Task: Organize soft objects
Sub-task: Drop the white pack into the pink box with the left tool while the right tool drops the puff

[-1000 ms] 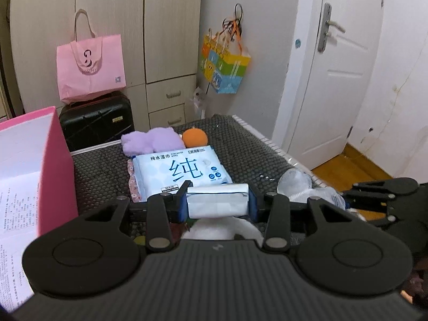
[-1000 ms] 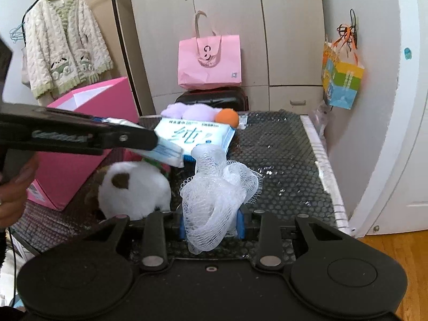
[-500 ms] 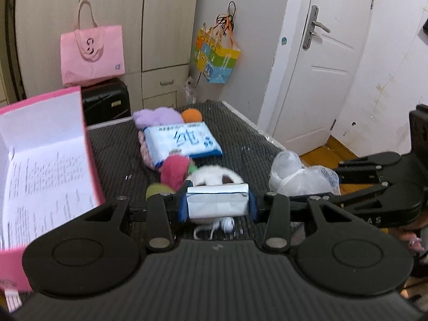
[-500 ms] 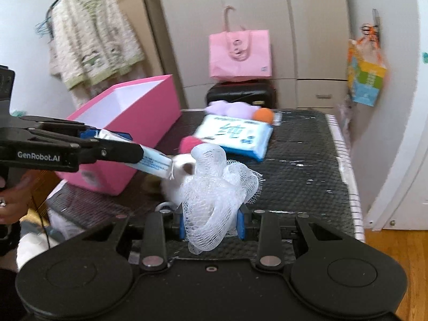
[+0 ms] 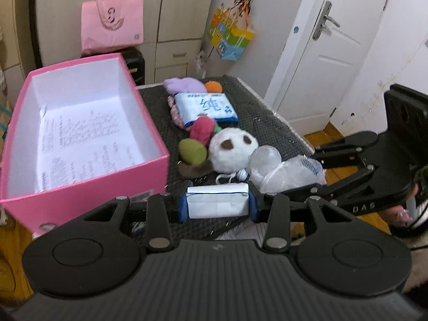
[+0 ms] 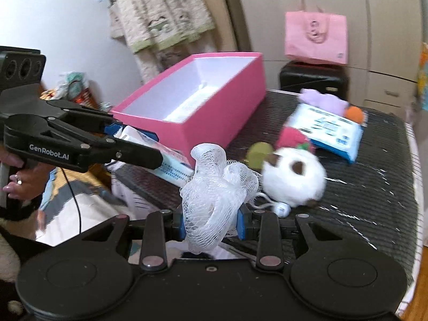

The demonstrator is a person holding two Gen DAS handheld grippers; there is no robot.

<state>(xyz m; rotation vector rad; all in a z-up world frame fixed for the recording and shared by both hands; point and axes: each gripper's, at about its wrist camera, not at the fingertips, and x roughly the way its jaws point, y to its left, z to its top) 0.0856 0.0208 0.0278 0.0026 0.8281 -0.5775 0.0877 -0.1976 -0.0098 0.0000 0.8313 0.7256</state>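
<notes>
My left gripper (image 5: 217,203) is shut on a white tissue pack (image 5: 217,200), held above the table's near edge, just right of the open pink box (image 5: 80,123). It also shows in the right wrist view (image 6: 139,147) with the pack (image 6: 171,165). My right gripper (image 6: 211,224) is shut on a white mesh bath sponge (image 6: 214,195), to the right of the left one (image 5: 318,176). On the dark mat lie a white plush ball (image 5: 231,149), green (image 5: 192,152) and pink (image 5: 203,129) plush pieces, a wet-wipes pack (image 5: 206,107), a purple plush (image 5: 179,85) and an orange ball (image 5: 213,87).
The pink box holds only a printed paper sheet (image 5: 80,139). A black suitcase (image 6: 313,80) with a pink bag (image 6: 315,37) stands behind the table. Wardrobe (image 5: 171,8), white door (image 5: 334,42) and hanging colourful bag (image 5: 230,37) lie beyond. The table's edge (image 6: 412,187) is on the right.
Both grippers have pulled back and swung left with their loads. The pink box's open inside has come into full view, and the plush pile now lies further ahead.
</notes>
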